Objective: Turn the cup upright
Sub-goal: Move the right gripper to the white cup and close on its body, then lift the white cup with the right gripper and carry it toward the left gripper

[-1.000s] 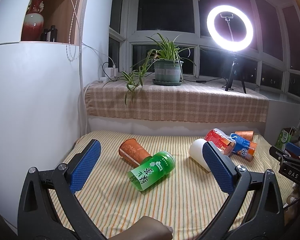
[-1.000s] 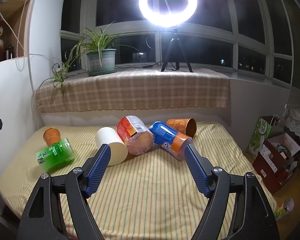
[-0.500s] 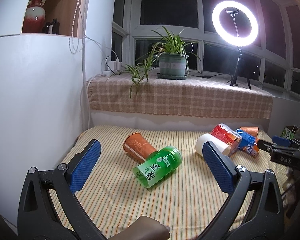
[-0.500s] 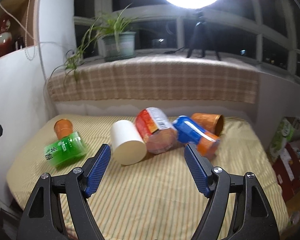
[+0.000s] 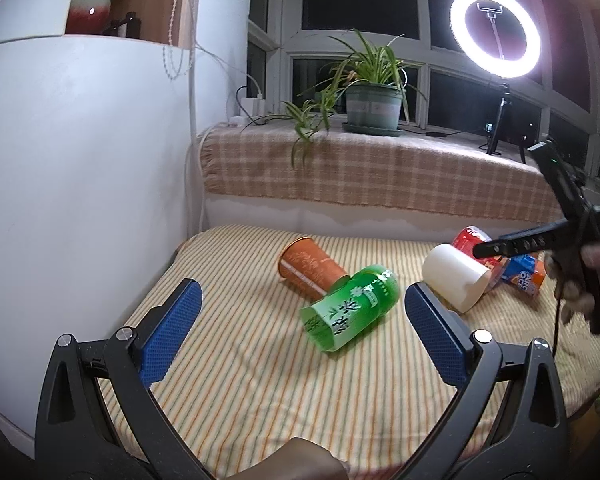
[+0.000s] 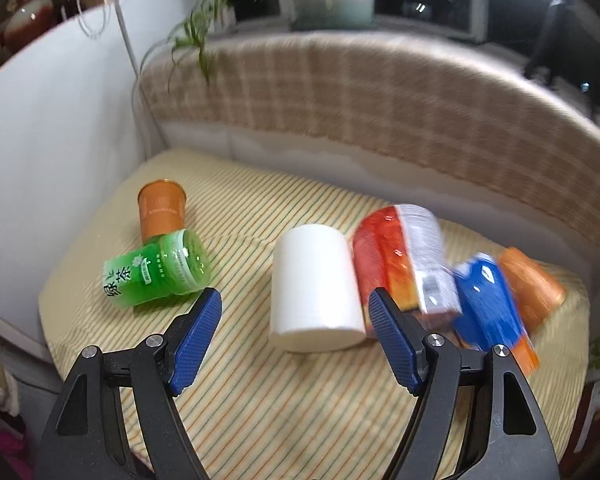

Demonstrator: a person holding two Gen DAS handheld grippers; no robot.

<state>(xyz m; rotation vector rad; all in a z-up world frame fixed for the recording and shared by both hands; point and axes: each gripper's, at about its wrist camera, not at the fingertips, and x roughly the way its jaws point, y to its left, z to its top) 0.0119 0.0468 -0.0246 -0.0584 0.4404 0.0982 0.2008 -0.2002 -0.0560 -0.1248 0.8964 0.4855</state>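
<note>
A striped yellow mattress (image 6: pixel 300 420) carries six toppled cups: orange cup (image 6: pixel 161 212), green cup (image 6: pixel 156 274), white cup (image 6: pixel 314 286), red cup (image 6: pixel 404 256), blue cup (image 6: pixel 492 304), second orange cup (image 6: pixel 530 286).

White cup (image 6: pixel 314 292) lies on its side on the striped cloth (plain, unmarked); red-labelled cup (image 6: pixel 400 258) touches its flank.

A ring light (image 5: pixel 495 33) on the windowsill glared white against dark windows and lit the striped cloth (image 5: pixel 260 360) evenly, with soft shadows under the cups. The left wrist view was sharp. The right wrist view was smeared, probably by motion, worst toward its right side. Both bowed strongly at the edges and darkened in the corners.
</note>
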